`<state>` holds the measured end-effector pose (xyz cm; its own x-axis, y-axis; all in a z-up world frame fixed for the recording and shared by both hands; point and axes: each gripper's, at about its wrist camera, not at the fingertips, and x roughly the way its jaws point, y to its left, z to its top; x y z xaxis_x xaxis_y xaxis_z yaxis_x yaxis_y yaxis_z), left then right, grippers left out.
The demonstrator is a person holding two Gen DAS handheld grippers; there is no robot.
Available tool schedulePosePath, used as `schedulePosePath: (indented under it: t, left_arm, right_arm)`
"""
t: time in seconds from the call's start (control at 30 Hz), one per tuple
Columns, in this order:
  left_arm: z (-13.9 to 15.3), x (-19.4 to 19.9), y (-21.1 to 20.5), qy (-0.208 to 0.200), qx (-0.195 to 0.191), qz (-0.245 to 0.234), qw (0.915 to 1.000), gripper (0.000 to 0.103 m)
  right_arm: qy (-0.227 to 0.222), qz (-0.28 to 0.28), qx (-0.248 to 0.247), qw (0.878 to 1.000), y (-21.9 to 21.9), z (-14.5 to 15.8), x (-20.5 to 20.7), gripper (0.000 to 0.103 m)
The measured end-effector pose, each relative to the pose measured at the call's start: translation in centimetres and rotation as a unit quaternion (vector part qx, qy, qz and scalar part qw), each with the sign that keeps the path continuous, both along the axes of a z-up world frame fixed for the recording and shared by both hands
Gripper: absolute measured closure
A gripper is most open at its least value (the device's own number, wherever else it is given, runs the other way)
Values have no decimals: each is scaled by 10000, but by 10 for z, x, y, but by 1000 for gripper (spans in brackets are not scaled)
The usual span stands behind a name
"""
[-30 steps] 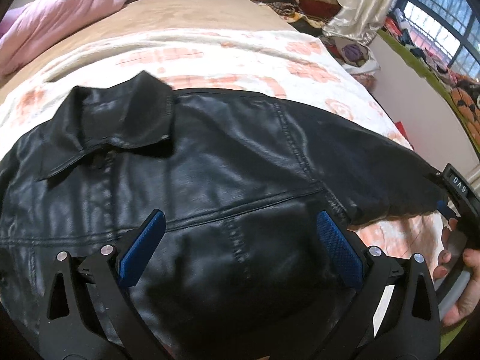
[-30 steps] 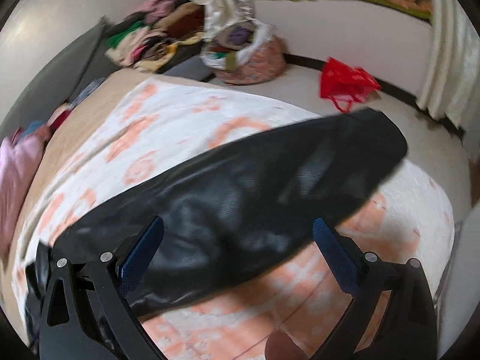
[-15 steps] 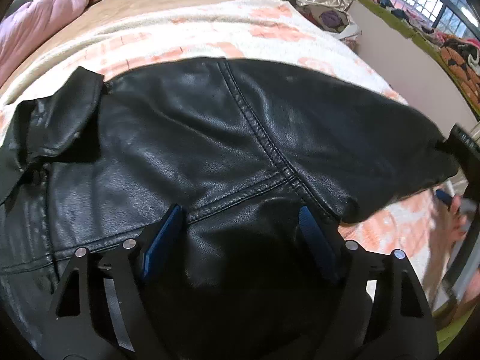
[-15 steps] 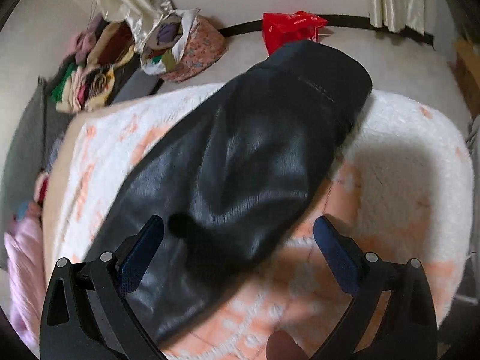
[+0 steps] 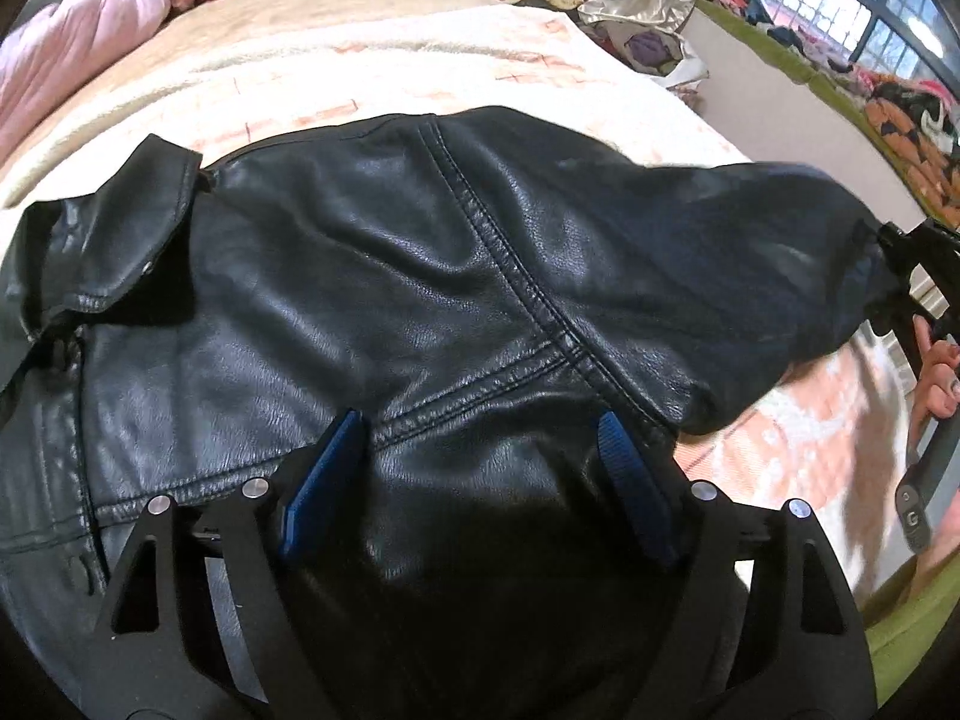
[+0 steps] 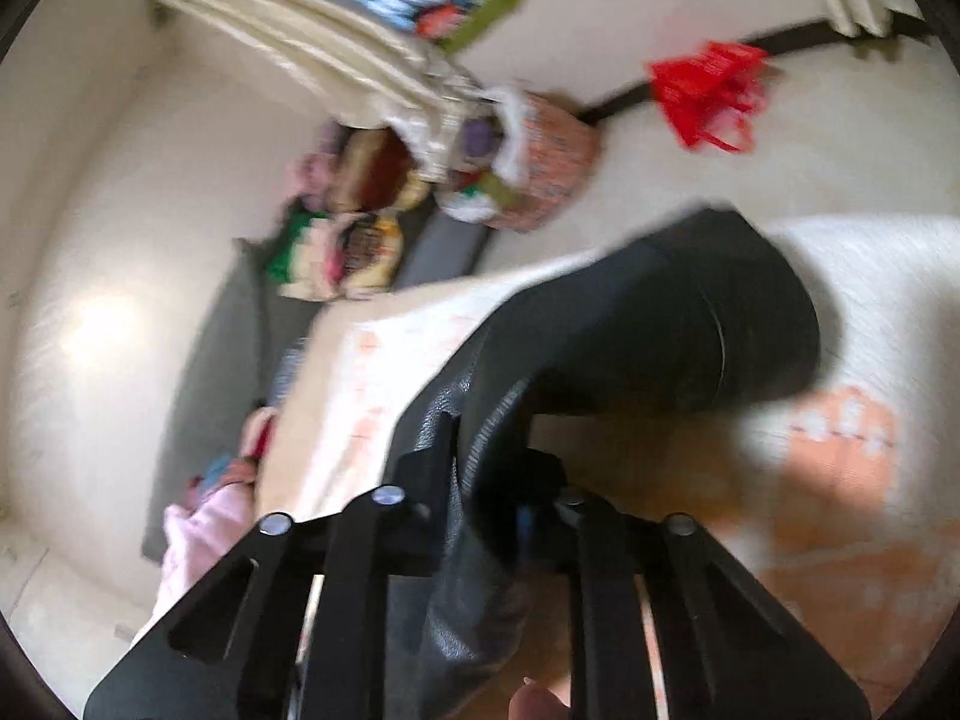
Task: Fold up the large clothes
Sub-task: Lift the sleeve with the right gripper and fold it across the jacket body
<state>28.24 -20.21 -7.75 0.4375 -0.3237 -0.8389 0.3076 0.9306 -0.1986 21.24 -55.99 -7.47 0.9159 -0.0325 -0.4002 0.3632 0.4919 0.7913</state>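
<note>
A black leather jacket (image 5: pixel 390 312) lies spread on a white and orange blanket (image 5: pixel 420 60), collar (image 5: pixel 114 240) at the left. My left gripper (image 5: pixel 474 456) is open, its blue pads pressed low on the jacket's body near the armpit seam. My right gripper (image 6: pixel 486 480) is shut on the jacket's sleeve (image 6: pixel 648 324), and the cuff end hangs past the jaws above the blanket (image 6: pixel 840 450). In the left wrist view the right gripper (image 5: pixel 912 276) shows at the sleeve's far end on the right.
A pink quilt (image 5: pixel 72 60) lies at the bed's far left. Piles of clothes (image 6: pixel 336 240) and a patterned bag (image 6: pixel 540 168) stand on the floor past the bed. A red bag (image 6: pixel 708 90) lies by the wall. A window (image 5: pixel 840 18) is at the right.
My right gripper has closed on the sleeve and lifted it, tilting sharply. My left gripper has dropped lower onto the jacket's body and its jaws have narrowed a little.
</note>
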Motion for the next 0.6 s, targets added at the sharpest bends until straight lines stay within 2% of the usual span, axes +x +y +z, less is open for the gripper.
schedulePosePath:
  t: [0.1,0.27,0.47,0.6]
  left_arm:
    - [6,-5,16,141,-440,66,9989,28]
    - [24,-17,49,81,-661,342,9972,22]
    - [51,-35,95,-123,-818,692,9942,14]
    - [64,-40,124,-85,-969,919,9910,12]
  right_arm:
    - [-350,240,-184,9989,7,16,-3,91]
    - [-820,781,-544,9921,33,47,-3,92]
    - [-1101,1488,-1119,9763,84,78,2,92]
    - [-1225,2017,-1499,9601,124,97,8,92]
